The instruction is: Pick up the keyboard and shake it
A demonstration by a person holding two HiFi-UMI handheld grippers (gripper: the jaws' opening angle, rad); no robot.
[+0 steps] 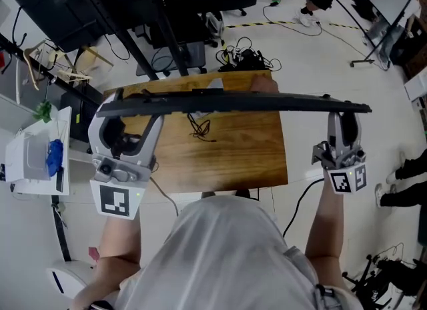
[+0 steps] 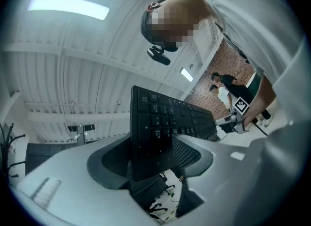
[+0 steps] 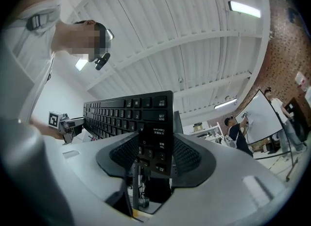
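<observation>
A long black keyboard hangs level in the air above the wooden table, seen edge-on from the head view. My left gripper is shut on its left end, and my right gripper on its right end. In the left gripper view the keyboard stands between the pads of the left gripper, keys facing the camera. The right gripper view shows the other end of the keyboard clamped between the ribbed pads of the right gripper. Both cameras look up at the ceiling.
A thin black cable lies coiled on the table. Black monitor stands rise behind it. A white box with a blue object sits at the left. Cables trail over the floor, and a person's shoes show at the right.
</observation>
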